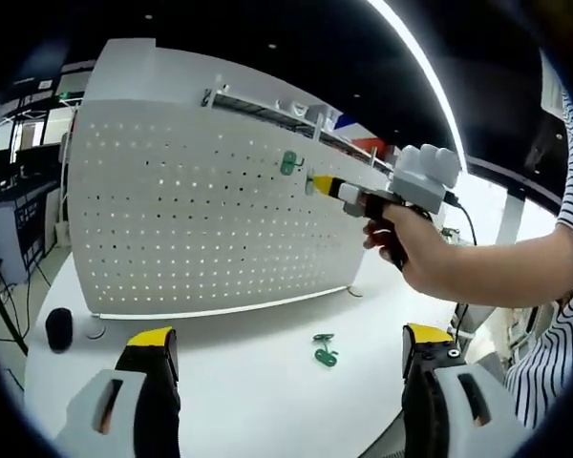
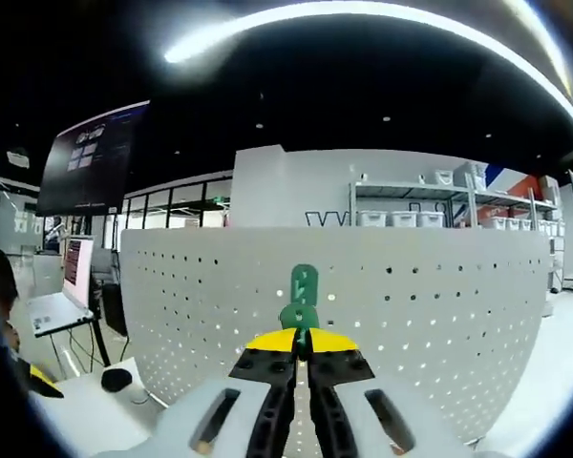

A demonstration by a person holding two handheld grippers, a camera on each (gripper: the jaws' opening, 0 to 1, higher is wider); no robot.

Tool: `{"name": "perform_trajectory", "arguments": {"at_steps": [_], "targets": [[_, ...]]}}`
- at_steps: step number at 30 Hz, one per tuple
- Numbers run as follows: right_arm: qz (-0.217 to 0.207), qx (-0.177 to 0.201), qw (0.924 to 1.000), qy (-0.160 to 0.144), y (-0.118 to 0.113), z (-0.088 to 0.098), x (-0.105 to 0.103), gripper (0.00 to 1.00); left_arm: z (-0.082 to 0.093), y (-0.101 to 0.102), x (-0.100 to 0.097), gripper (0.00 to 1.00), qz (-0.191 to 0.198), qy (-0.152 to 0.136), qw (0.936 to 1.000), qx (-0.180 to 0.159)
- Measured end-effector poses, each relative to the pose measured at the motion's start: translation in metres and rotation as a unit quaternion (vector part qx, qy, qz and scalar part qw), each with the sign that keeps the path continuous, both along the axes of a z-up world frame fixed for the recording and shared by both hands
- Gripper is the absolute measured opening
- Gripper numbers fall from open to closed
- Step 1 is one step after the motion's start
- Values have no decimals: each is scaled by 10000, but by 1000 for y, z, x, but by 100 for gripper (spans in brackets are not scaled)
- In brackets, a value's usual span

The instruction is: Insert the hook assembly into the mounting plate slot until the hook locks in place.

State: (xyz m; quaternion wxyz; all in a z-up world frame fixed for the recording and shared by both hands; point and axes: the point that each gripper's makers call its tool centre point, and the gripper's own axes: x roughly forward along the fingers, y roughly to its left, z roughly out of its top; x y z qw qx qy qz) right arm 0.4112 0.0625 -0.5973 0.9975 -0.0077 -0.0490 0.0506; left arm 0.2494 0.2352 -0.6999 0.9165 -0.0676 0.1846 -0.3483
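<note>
Hook at pegboard, insertion in progress.
Right claw (image 2: 302,345) clenched on green hook (image 2: 303,294) at pegboard (image 2: 439,315); left claw (image 1: 291,345) released; next, I judge: press until locked.

1. A dark ceiling (image 2: 363,86) spans the room, crossed by a long bright light strip (image 2: 382,11).
2. A metal shelf rack (image 2: 449,205) holding white bins stands against a pale wall (image 2: 286,186).
3. A large dark screen (image 2: 91,157) hangs at the left, above a laptop (image 2: 67,286) on a stand.
4. Dark-framed windows (image 2: 172,212) run behind.
5. The white table (image 1: 258,382) carries a small black round object (image 1: 59,327).
</note>
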Motion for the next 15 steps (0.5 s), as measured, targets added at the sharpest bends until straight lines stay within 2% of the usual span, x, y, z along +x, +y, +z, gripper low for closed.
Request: {"name": "perform_trajectory", "arguments": {"at_steps": [4, 5, 15], "targets": [[-72, 7, 9999, -112, -5, 7, 8, 0, -1, 1, 1, 100, 3, 13, 10000, 26], [-113, -68, 9996, -251, -6, 13, 10, 0, -2, 2, 1, 100, -4, 32, 10000, 39], [-375, 185, 9986, -314, -24, 24, 27, 0, -7, 3, 2, 100, 14, 110, 9999, 42]]}}
